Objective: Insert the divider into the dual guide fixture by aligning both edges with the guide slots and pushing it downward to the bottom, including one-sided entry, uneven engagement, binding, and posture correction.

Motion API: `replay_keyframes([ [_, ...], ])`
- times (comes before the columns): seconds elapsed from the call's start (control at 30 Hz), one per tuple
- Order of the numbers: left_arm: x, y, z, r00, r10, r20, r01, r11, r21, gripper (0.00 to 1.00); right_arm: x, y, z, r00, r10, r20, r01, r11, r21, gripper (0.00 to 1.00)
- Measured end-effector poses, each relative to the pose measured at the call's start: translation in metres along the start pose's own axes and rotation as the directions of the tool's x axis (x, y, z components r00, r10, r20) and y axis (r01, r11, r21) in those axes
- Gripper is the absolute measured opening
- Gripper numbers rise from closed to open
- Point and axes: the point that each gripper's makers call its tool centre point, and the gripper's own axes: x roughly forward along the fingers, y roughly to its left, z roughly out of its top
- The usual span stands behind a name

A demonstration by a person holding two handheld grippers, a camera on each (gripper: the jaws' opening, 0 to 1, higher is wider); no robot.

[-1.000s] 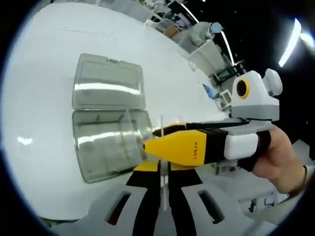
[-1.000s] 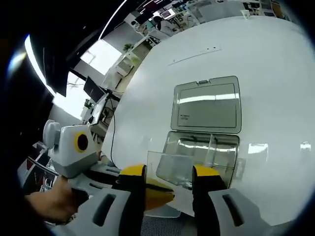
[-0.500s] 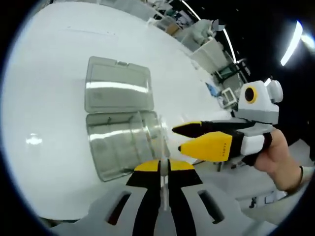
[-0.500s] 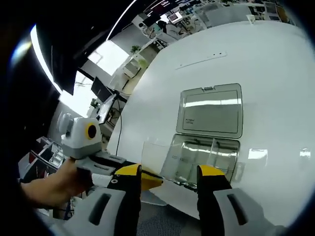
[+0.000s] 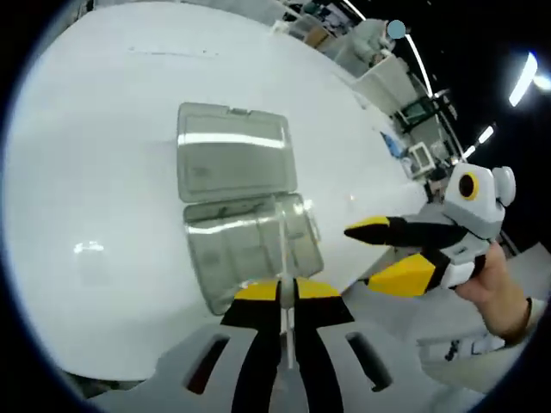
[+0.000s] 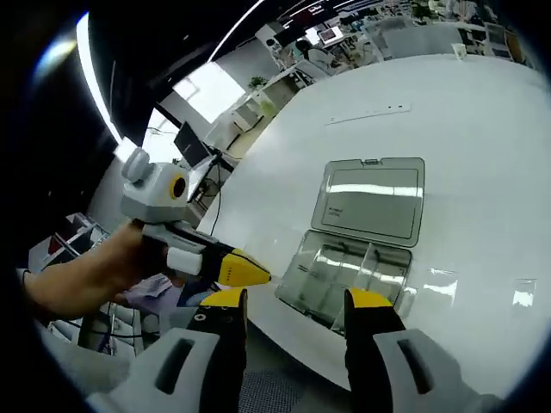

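A white table (image 5: 103, 172) spans both views. On it, at mid-frame, lies a clear plastic box (image 5: 250, 249) with its lid (image 5: 234, 153) flung open flat toward the top. In the left gripper view the left gripper (image 5: 285, 291), bottom centre, pinches a thin clear divider (image 5: 283, 249) edge-on, rising over the box. The right gripper (image 6: 288, 299) has its fingers spread, nothing between them, just below the box.

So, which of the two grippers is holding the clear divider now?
The left gripper: its jaws are shut on the thin clear divider, seen edge-on above the open case. The right gripper is open, holding nothing.
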Motion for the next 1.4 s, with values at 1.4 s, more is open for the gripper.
replay_keyframes([
  [1.4, 0.031, 0.029, 0.004, 0.959, 0.233, -0.163, -0.261, 0.95, -0.173, 0.01, -0.006, -0.001, -0.018, 0.999, 0.047, -0.021, -0.048, 0.718, -0.694, 0.57],
])
